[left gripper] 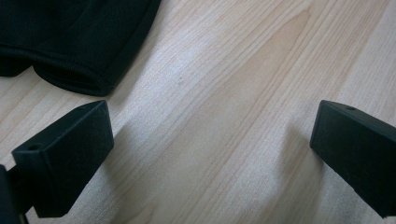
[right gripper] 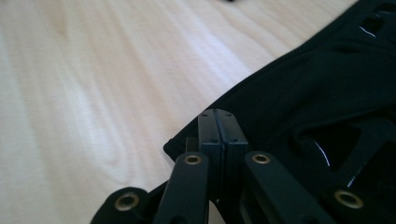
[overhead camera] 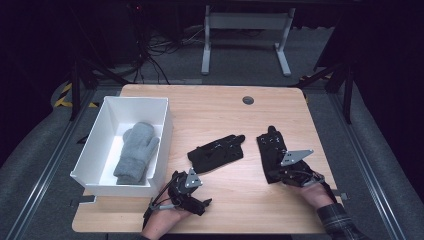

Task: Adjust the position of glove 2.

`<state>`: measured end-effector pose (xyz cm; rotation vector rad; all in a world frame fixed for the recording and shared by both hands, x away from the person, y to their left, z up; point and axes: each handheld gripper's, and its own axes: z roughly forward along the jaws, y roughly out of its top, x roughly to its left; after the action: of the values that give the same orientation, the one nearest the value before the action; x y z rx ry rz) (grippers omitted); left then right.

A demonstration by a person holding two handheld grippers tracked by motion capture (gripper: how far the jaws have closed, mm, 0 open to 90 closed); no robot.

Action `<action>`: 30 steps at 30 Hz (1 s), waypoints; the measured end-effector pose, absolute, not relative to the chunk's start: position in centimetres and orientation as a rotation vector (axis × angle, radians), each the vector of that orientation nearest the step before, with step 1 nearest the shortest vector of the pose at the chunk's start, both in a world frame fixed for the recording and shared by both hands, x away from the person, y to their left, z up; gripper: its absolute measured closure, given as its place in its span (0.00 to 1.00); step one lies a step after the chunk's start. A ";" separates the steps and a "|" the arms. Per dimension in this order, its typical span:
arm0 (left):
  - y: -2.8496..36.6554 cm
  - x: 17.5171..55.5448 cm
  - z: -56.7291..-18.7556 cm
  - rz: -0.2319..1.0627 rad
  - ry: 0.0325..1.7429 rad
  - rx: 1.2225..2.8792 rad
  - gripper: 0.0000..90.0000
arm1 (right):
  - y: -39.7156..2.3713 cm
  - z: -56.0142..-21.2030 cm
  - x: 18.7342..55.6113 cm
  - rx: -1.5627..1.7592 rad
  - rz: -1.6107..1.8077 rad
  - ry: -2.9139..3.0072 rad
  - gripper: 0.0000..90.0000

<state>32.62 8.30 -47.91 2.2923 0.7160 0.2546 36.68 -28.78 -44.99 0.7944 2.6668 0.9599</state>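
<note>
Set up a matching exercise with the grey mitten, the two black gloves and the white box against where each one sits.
Things:
1. grey knitted mitten
2. black glove in the table's middle
3. black glove at the right
4. white rectangular box

Places or states:
A. its edge pinched by the right gripper
B. on the wooden table's left part
C. inside the box
D. lying free near the open left gripper

Pairs: 1-C, 2-D, 3-A, 4-B

white bin, grey mitten, wooden table
</note>
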 end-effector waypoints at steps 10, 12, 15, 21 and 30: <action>8.3 32.6 -47.9 0.254 0.714 2.293 0.00 | -26.6 -45.1 33.6 0.687 0.997 2.755 1.00; 8.3 32.6 -47.9 0.254 0.714 2.293 0.00 | -26.2 -45.1 32.9 0.661 1.005 2.772 1.00; 8.3 32.6 -47.9 0.254 0.714 2.293 0.00 | -25.6 -45.2 31.8 0.629 1.022 2.797 1.00; 8.3 32.6 -47.9 0.254 0.714 2.293 0.00 | -25.0 -45.0 30.7 0.576 1.040 2.808 1.00; 8.3 32.6 -47.9 0.253 0.711 2.294 0.00 | -28.5 -43.5 33.5 0.730 1.087 2.619 1.00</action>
<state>32.64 8.33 -47.90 2.2938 0.7112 0.2532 33.53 -28.50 -43.53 0.7298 2.6194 1.0866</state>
